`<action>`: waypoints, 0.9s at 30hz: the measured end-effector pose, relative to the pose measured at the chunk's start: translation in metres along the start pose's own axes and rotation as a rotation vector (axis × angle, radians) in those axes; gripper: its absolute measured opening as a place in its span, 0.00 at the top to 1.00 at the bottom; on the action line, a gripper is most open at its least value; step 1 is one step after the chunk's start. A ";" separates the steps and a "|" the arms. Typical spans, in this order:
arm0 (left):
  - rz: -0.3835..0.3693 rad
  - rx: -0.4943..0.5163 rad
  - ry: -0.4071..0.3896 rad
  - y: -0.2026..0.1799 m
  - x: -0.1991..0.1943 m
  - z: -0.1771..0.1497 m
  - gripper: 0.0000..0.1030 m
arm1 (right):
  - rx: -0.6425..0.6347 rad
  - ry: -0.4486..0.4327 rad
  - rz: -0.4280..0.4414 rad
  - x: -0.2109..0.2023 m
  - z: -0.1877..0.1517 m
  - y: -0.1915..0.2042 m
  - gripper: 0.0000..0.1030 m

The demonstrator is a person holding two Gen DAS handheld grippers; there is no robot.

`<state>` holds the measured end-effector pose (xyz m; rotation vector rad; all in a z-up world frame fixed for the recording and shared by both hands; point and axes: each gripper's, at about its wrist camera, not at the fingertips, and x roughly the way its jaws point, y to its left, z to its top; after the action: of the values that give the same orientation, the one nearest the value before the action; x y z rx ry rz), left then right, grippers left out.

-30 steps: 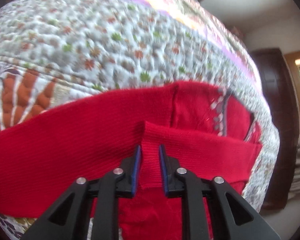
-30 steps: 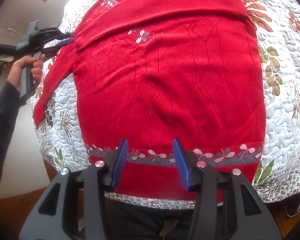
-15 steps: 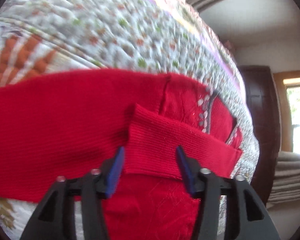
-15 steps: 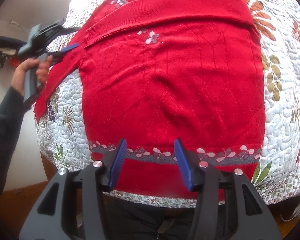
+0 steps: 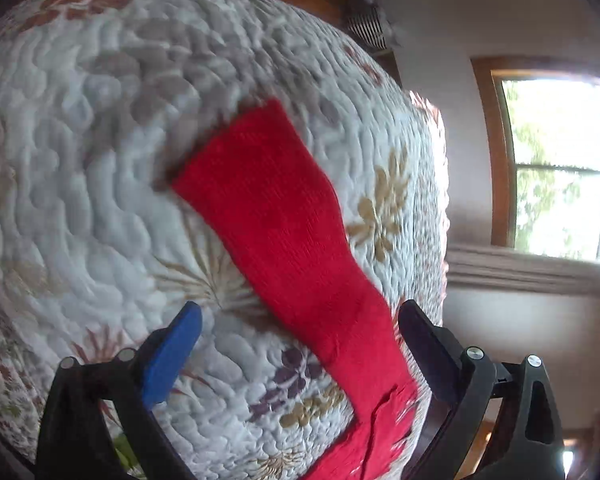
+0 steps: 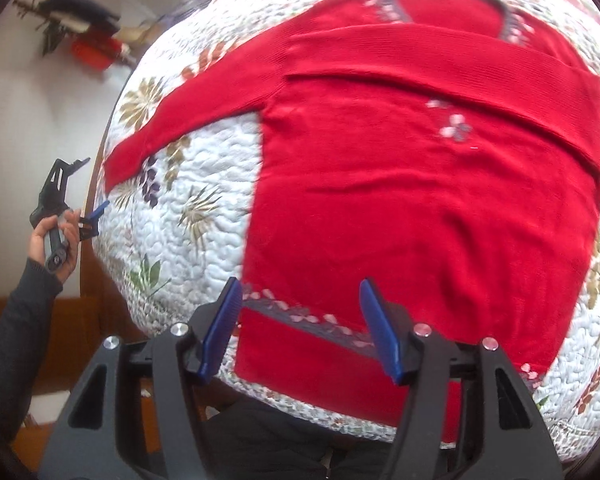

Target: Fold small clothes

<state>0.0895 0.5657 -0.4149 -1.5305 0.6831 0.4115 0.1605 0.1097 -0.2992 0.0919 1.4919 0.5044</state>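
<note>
A red ribbed-knit sweater [image 6: 416,200] with a flowered grey band along its hem lies flat on a white quilted bedspread with stitched leaf and flower motifs [image 6: 172,216], spread smooth so its parts can be turned in cleanly. One sleeve is laid across the chest; the other sleeve [image 5: 296,236] stretches out sideways over the puffy quilt. The left gripper [image 5: 300,340] hovers with jaws wide apart, straddling that sleeve's cuff end, likely lining up a pinch. The right gripper [image 6: 300,320] hangs above the hem, jaws parted, holding nothing.
</note>
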 end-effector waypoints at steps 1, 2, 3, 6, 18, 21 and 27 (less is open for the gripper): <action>-0.013 -0.015 -0.010 0.006 0.000 0.007 0.04 | -0.006 0.007 -0.001 0.003 0.000 0.006 0.41; -0.014 -0.028 -0.012 0.009 0.002 0.014 0.04 | -0.014 0.016 -0.003 0.005 -0.002 0.011 0.41; -0.007 -0.042 -0.011 0.013 0.005 0.020 0.04 | -0.021 0.024 -0.007 0.007 -0.003 0.015 0.41; 0.009 -0.062 0.004 0.015 0.019 0.029 0.04 | -0.034 0.046 -0.018 0.010 -0.009 0.024 0.41; 0.193 0.098 0.017 -0.037 0.039 0.068 0.83 | -0.027 0.033 -0.026 0.008 -0.013 0.031 0.41; 0.207 0.153 0.005 -0.058 0.036 0.066 0.92 | -0.028 0.022 -0.021 0.003 -0.014 0.030 0.41; 0.126 0.340 -0.022 -0.128 0.013 0.029 0.93 | 0.001 -0.024 -0.008 -0.012 -0.015 0.015 0.41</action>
<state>0.1859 0.5886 -0.3272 -1.1650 0.7912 0.3838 0.1416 0.1153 -0.2842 0.0923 1.4688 0.4952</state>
